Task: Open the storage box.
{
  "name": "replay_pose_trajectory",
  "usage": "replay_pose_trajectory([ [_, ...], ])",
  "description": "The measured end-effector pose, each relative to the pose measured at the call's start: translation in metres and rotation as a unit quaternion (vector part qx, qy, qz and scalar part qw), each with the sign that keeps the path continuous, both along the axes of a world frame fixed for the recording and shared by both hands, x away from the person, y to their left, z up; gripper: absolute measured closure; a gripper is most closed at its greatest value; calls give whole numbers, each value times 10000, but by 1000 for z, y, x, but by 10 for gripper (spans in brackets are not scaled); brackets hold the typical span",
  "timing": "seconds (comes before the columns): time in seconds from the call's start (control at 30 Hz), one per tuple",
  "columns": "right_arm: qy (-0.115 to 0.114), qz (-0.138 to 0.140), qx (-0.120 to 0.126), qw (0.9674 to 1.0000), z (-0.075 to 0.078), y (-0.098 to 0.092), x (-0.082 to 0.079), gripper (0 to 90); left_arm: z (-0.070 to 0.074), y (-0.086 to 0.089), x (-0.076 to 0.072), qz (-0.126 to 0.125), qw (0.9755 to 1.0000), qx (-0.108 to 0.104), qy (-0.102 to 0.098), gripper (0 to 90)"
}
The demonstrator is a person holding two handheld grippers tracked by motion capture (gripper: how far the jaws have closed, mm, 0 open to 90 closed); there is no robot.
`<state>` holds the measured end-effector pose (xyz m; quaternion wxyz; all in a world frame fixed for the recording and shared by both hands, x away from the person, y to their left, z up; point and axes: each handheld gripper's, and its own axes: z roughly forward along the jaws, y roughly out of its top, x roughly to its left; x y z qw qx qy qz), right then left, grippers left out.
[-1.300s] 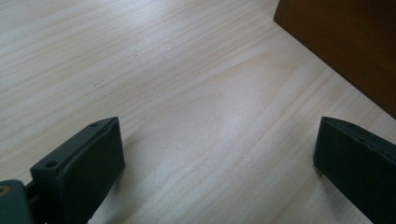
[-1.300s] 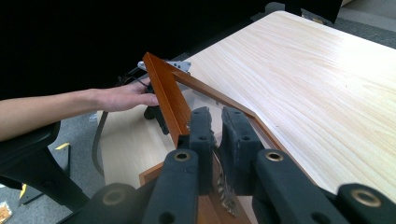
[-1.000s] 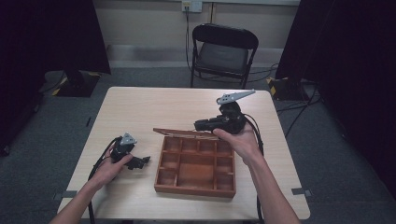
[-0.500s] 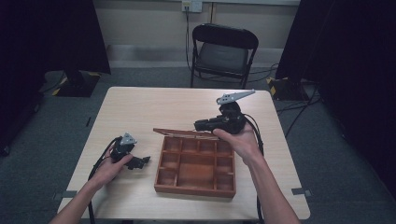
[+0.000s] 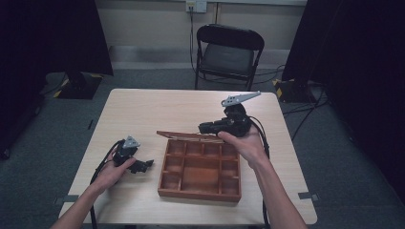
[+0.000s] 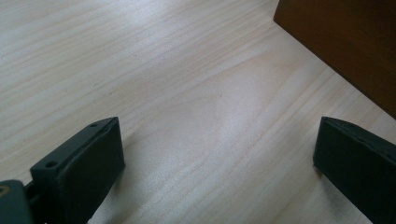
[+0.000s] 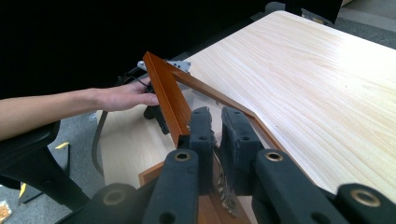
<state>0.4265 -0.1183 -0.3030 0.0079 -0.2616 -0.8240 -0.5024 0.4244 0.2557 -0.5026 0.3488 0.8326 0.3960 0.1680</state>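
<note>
Boxes: one, a wooden box (image 5: 200, 168) with open compartments, on the table (image 5: 157, 107), toward its near right part.
Compartments: a large one in the middle, smaller ones around it; exact count hard to tell.
Lids: one, a glazed lid (image 5: 188, 136) with a wooden frame, at the far edge of the box, raised off it; seen again as lid (image 7: 168, 100) in the right gripper view, its pane see-through.
Grippers: two.
Hands: two, one per gripper.
Chairs: one, a black chair (image 5: 229, 50), beyond the far side of the table.
Right gripper (image 5: 206, 128): at the far right corner of the box, pointing left along the lid's edge; jaws clamped tight on the lid, pads pressed on either face of it, as the right gripper (image 7: 214, 128) shows close up.
Right hand (image 5: 241, 143): just right of the box's far end, wrapped under the gripper body.
Left gripper (image 5: 147, 164): just left of the box, low over the table, pointing at the box's side; jaws spread wide, nothing between them but bare table, per the left gripper (image 6: 217, 158) view.
Left hand (image 5: 114, 167): left of the box, around the gripper's body.
Box wall (image 6: 345, 42): ahead of the left jaws, untouched.
</note>
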Motion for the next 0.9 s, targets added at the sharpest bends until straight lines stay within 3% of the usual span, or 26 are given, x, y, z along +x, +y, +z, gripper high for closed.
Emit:
replay_pose_trajectory([
  [0.9, 3, 24, -5, 10000, 0, 0, 0, 837, 0, 0, 0, 9, 10000, -35, 7, 11],
])
